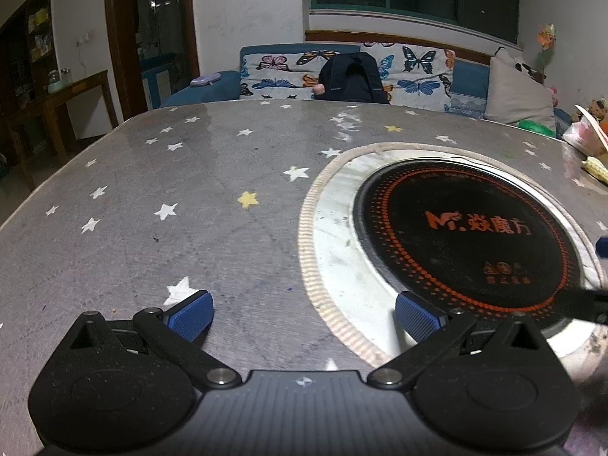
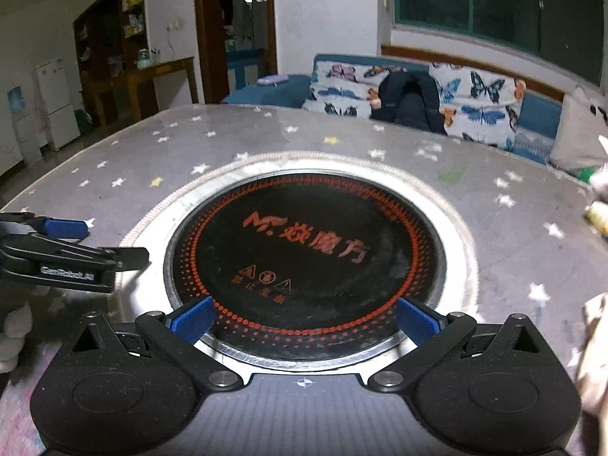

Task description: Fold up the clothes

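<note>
- Left wrist view, left tongs [image 1: 304, 313]: spread wide, nothing between the blue pads [image 1: 192, 313]; they hang low over the desk [image 1: 159, 197], half over the grey star-print cover, half over the rim of the cooktop, a stance that suits waiting or reaching, not carrying.
- Left wrist view, induction cooktop [image 1: 467, 235]: round black glass with orange dots and lettering, sunk into the desk inside a metal ring; the cover is cut round it, so it stays bare.
- Left wrist view, clothes: no garment lies on the visible part of the desk. A dark backpack [image 1: 351, 78] leans on the butterfly-print sofa [image 1: 288, 72] beyond.
- Right wrist view, right tongs [image 2: 304, 321]: likewise wide and empty, squared up over the near edge of the cooktop.
- Right wrist view, left tongs again: seen side-on at the left edge, just beside the metal ring.
- Right wrist view, pale cloth-like shape [image 2: 596, 349]: blurred at the right edge; whether it is the clothing to fold cannot be told.
</note>
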Demonstrator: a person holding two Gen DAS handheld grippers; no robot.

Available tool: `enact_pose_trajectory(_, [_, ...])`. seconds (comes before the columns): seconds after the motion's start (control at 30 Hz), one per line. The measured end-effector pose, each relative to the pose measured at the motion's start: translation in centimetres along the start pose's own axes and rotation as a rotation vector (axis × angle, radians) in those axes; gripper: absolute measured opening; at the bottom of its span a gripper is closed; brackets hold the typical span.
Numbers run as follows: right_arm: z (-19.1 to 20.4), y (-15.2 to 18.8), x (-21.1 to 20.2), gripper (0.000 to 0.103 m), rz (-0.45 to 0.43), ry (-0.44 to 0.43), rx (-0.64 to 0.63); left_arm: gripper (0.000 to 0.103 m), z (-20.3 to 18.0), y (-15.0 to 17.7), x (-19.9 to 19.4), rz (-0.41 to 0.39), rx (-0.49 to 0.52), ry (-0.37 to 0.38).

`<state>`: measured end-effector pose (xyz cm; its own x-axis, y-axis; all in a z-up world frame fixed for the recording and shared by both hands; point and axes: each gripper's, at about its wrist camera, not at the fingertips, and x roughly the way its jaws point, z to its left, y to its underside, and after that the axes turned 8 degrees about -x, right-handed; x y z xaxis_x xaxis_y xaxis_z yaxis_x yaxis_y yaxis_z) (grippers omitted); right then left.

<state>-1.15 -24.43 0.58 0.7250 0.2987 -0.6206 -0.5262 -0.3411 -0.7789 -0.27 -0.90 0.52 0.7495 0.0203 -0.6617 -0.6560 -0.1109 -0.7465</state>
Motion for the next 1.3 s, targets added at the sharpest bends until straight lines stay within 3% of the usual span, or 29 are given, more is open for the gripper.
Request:
enact_pose_trajectory(0.33, [-2.6,0.8,-8.0,0.103,-0.132,0.053,-0.030,0.103,-4.7,-0.3,-3.4,-0.022,0.049,0.131])
enact_pose_trajectory(0.57, [-4.9,4.1,-14.3,0.103,-0.221,0.094,0.073,0.103,-9.5,-0.3,-5.4,-0.005,0.095,0.258])
enact_pose_trajectory(0.67, [-6.3,5.6,-16.0,0.103,-0.217,0.108,0.148,0.103,-12.1,-0.2,-6.4,-0.004,0.136,0.320])
enact_pose_trajectory(0.93, [-9.9,8.8,-19.2,0.103,-0.164,0.256,0.220,0.103,-18.3,0.0,-7.7,0.017,0.224,0.445])
enact_pose_trajectory(1.3, [-11.7,12.2,-21.5,0.103,-0.122,0.336,0.296,0.103,-23.4,1.3,-8.5,0.057,0.313,0.520])
